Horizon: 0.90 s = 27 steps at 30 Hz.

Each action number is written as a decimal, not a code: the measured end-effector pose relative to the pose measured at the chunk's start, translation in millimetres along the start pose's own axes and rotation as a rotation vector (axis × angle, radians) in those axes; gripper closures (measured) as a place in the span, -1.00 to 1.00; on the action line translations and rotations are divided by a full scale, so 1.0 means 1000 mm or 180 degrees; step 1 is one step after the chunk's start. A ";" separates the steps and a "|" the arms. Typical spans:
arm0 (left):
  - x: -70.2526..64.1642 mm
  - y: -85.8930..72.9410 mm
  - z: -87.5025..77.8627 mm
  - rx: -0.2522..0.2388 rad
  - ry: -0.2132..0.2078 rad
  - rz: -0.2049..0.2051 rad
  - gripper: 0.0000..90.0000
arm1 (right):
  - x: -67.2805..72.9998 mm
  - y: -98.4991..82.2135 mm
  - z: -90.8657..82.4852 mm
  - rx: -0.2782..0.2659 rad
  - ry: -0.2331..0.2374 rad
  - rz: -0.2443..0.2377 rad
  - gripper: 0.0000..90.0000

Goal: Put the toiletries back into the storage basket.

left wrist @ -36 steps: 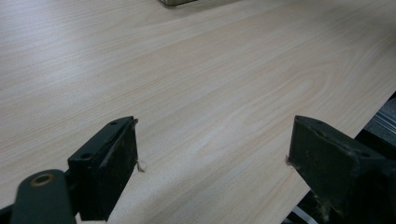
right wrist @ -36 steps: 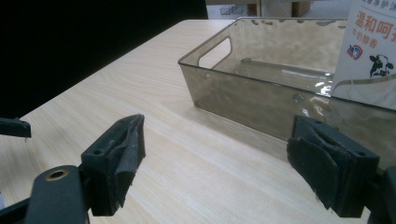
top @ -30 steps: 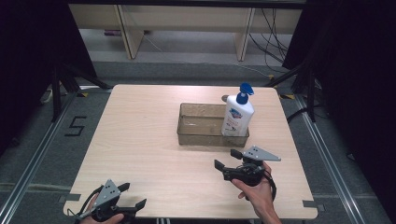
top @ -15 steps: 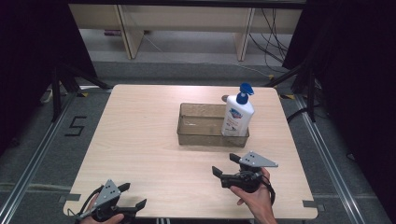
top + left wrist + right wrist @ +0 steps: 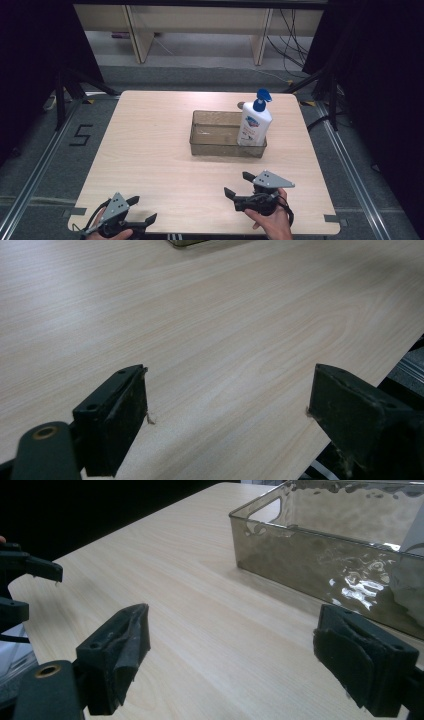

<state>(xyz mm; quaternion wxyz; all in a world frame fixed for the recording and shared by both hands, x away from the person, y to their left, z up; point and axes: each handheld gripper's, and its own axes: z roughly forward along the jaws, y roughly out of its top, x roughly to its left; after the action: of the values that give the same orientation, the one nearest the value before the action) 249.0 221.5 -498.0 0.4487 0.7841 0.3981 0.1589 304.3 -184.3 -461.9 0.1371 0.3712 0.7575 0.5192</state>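
A white soap bottle (image 5: pixel 254 126) with a blue pump stands upright in the right end of a clear grey bin (image 5: pixel 215 142) at the table's middle. My right gripper (image 5: pixel 238 184) is held low over the table in front of the bin, pointing left, apart from it. Its jaws have just been opening and stand open with nothing between them. In the right gripper view (image 5: pixel 240 650) the bin's wall (image 5: pixel 310 555) rises ahead on the right. My left gripper (image 5: pixel 144 209) rests at the near left corner, open and empty, over bare wood in its own view (image 5: pixel 227 410).
The wooden table (image 5: pixel 150 150) is bare on its left half. A small brownish thing (image 5: pixel 241 105) lies behind the bin. The table's near edge is just below both hands. A pale shelf unit (image 5: pixel 200 20) stands on the floor beyond the table.
My right gripper has drawn back from the bin toward the table's near edge. The left gripper, the bottle and the bin have stayed put.
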 end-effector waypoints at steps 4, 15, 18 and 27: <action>-0.001 0.000 0.001 -0.0050 0.0000 -0.0063 -0.67 | 0.002 -0.003 -0.001 0.0003 0.0028 0.0028 -0.66; 0.000 0.000 0.000 0.0002 -0.0003 -0.0004 -0.67 | 0.006 -0.014 -0.006 0.0077 0.0040 -0.0038 -0.65; -0.001 -0.001 0.001 -0.0046 -0.0012 -0.0056 -0.67 | 0.005 -0.018 -0.008 0.0080 0.0012 -0.0054 -0.65; -0.002 -0.001 0.002 -0.0054 -0.0040 -0.0041 -0.67 | 0.006 -0.027 -0.015 0.0107 0.0089 0.0038 -0.65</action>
<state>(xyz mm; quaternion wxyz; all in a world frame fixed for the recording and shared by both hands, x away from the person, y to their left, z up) 248.7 219.1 -499.4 0.4589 0.7787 0.3990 0.1545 280.0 -195.1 -478.2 0.1171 0.3707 0.7657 0.5124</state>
